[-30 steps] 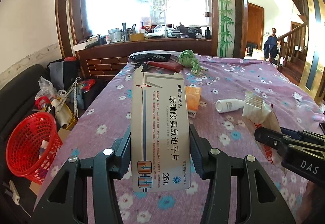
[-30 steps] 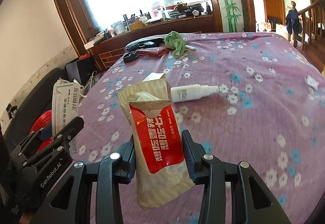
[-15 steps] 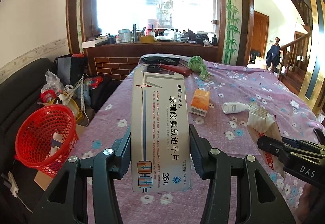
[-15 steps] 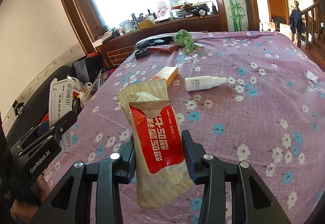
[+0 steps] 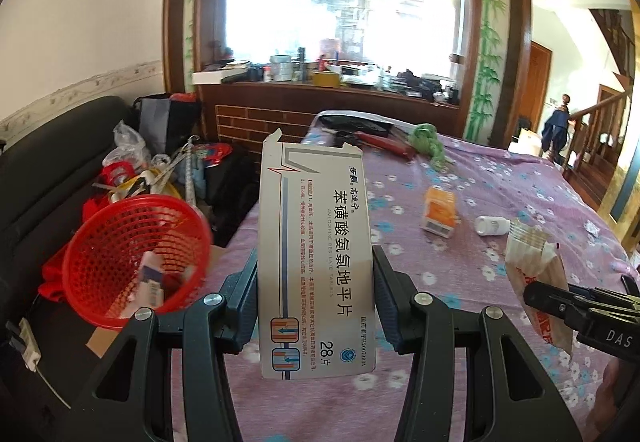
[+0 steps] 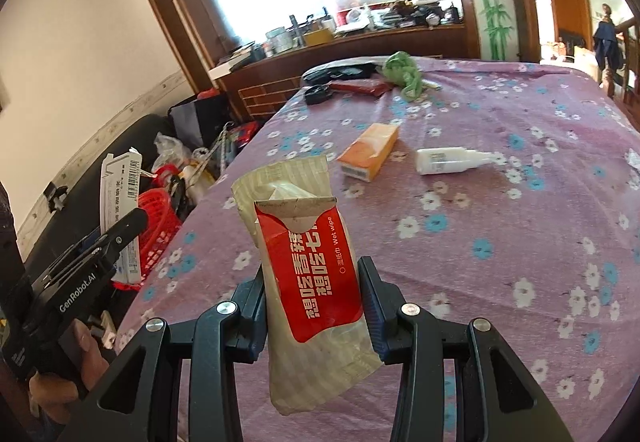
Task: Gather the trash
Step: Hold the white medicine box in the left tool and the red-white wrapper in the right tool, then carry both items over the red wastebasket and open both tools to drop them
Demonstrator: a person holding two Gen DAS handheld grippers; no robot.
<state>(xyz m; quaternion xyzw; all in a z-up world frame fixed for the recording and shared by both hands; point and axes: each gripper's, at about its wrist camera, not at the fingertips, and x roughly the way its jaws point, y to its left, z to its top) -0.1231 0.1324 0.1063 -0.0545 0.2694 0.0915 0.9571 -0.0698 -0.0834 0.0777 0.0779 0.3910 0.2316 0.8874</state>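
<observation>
My left gripper (image 5: 314, 282) is shut on a white medicine box (image 5: 316, 258) and holds it upright by the table's left edge. A red mesh basket (image 5: 132, 254) with some trash in it stands on the floor to the left of it. My right gripper (image 6: 312, 290) is shut on a red and beige wet wipe packet (image 6: 308, 274) above the purple flowered table (image 6: 500, 234). An orange box (image 6: 370, 155) and a small white bottle (image 6: 448, 161) lie on the table farther off. The right gripper and packet (image 5: 536, 282) show at the right of the left wrist view.
A green cloth (image 6: 404, 75), a red case (image 6: 360, 85) and dark items lie at the table's far end. A black sofa (image 5: 44, 177) with bags and clutter stands left of the table. A wooden ledge (image 5: 320, 89) with many items runs below the window.
Both grippers have pulled back toward the table's near left side with their loads. The red basket has come closer and nearer the middle of the left wrist view.
</observation>
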